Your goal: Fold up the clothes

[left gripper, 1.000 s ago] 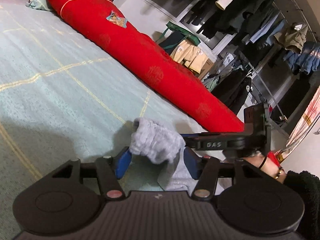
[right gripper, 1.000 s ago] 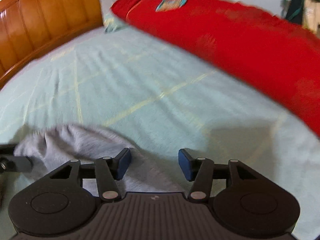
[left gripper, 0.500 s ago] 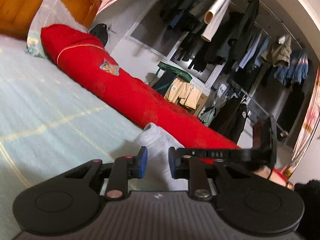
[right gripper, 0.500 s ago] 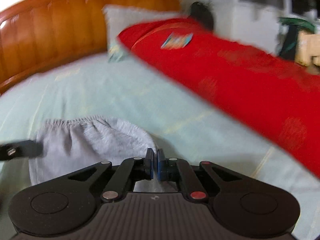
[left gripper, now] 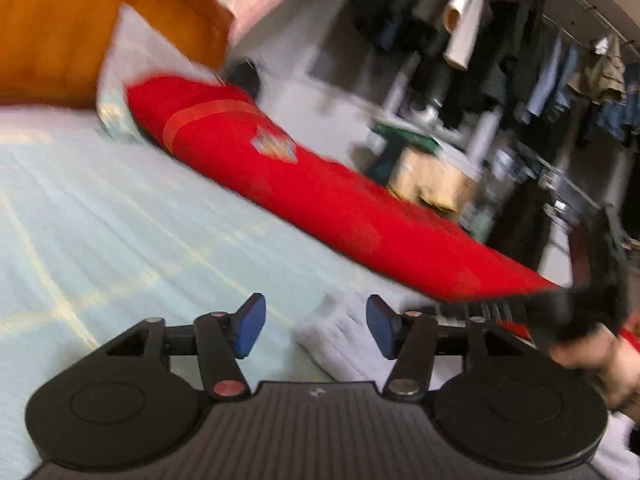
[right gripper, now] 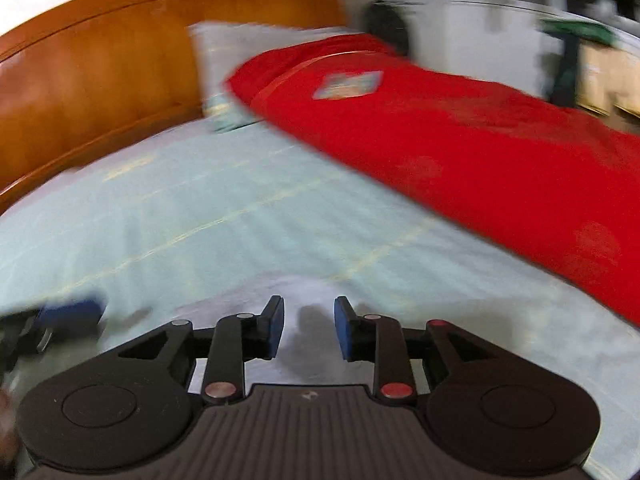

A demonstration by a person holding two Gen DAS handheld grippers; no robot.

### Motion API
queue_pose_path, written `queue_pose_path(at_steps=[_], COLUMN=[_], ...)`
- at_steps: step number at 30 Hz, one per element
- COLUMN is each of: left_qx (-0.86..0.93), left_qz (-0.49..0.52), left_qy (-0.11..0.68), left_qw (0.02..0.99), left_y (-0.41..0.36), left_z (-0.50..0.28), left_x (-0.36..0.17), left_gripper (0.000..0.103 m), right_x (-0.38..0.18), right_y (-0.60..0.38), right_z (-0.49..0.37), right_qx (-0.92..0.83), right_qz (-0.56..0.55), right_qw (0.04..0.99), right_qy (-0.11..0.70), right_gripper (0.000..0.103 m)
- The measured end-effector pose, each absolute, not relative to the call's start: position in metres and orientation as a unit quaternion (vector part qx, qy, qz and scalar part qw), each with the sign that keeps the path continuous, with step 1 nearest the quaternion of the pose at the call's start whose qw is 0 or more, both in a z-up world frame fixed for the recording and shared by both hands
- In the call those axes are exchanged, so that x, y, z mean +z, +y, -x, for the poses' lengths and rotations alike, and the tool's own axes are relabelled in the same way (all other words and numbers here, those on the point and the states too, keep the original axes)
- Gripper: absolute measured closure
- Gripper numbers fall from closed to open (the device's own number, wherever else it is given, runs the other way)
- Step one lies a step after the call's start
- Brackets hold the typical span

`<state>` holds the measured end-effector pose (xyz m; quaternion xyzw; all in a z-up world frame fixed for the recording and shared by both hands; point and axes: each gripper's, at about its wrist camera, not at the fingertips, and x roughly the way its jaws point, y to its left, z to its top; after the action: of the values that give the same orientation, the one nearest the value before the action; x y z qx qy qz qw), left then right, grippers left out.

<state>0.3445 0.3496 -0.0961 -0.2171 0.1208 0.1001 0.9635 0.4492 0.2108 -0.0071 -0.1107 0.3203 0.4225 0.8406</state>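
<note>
Bedding: pale green checked bedsheet [right gripper: 224, 216], long red rolled quilt [right gripper: 460, 152], orange wooden headboard [right gripper: 92, 80]. Grey knitted garment [right gripper: 308, 300] lies under both grippers. Left gripper [left gripper: 314, 326] and right gripper [right gripper: 308, 328] just opening, nothing clamped.

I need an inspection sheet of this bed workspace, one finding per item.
Surface: pale green bed sheet with thin yellow lines, bare in the middle.
Job's things: grey garment lies on the sheet in front of both tools.
Clutter: long red quilt roll along the far side; pillow against the wooden headboard.
Grippers: left tool open, nothing between its pads, jaws just opened; right tool open over the garment, pads not pressing it, jaws just opened.
Cables: nothing seen.
Surroundings: hanging clothes on a rack beyond the bed.
</note>
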Motion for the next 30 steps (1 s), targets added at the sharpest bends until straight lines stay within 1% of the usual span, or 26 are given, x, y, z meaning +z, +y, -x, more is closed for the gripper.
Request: queue_pose_path(at_steps=[1, 4, 6, 10, 13, 15, 20, 23, 27, 28, 29, 30], left_qx=[0.111, 0.109, 0.099, 0.081, 0.078, 0.073, 0.041, 0.010, -0.014, -0.017, -0.020, -0.025], left_qz=[0.209, 0.206, 0.208, 0.237, 0.258, 0.266, 0.258, 0.253, 0.240, 0.237, 0.237, 0.239], left_qy=[0.116, 0.115, 0.123, 0.122, 0.121, 0.126, 0.149, 0.160, 0.168, 0.170, 0.172, 0.176], left_qw=[0.965, 0.965, 0.965, 0.961, 0.955, 0.953, 0.954, 0.954, 0.956, 0.956, 0.956, 0.955], left_y=[0.350, 0.351, 0.351, 0.358, 0.365, 0.367, 0.360, 0.355, 0.347, 0.346, 0.345, 0.345], left_z=[-0.342, -0.342, -0.344, -0.343, -0.341, -0.340, -0.346, -0.348, -0.348, -0.349, -0.349, -0.349], left_x=[-0.094, -0.093, -0.094, -0.098, -0.101, -0.104, -0.105, -0.105, -0.106, -0.107, -0.107, -0.108], left_gripper=[0.040, 0.040, 0.040, 0.040, 0.038, 0.037, 0.036, 0.035, 0.033, 0.033, 0.033, 0.033], right_x=[-0.014, -0.034, -0.042, -0.040, -0.022, -0.005, 0.023, 0.017, -0.012, -0.020, -0.028, -0.030], right_y=[0.221, 0.253, 0.268, 0.278, 0.260, 0.234, 0.166, 0.142, 0.128, 0.126, 0.123, 0.121], right_z=[-0.448, -0.443, -0.442, -0.452, -0.451, -0.442, -0.400, -0.361, -0.325, -0.316, -0.307, -0.300], right_qx=[0.423, 0.423, 0.426, 0.440, 0.431, 0.415, 0.392, 0.380, 0.350, 0.341, 0.333, 0.335], right_qz=[0.126, 0.172, 0.166, 0.129, 0.122, 0.121, 0.116, 0.130, 0.122, 0.118, 0.115, 0.104], right_qw=[0.834, 0.811, 0.813, 0.810, 0.814, 0.824, 0.823, 0.812, 0.806, 0.804, 0.803, 0.802], right_qy=[0.332, 0.366, 0.360, 0.365, 0.370, 0.367, 0.395, 0.423, 0.462, 0.471, 0.481, 0.483], right_gripper=[0.070, 0.070, 0.069, 0.070, 0.068, 0.061, 0.059, 0.059, 0.058, 0.057, 0.050, 0.047])
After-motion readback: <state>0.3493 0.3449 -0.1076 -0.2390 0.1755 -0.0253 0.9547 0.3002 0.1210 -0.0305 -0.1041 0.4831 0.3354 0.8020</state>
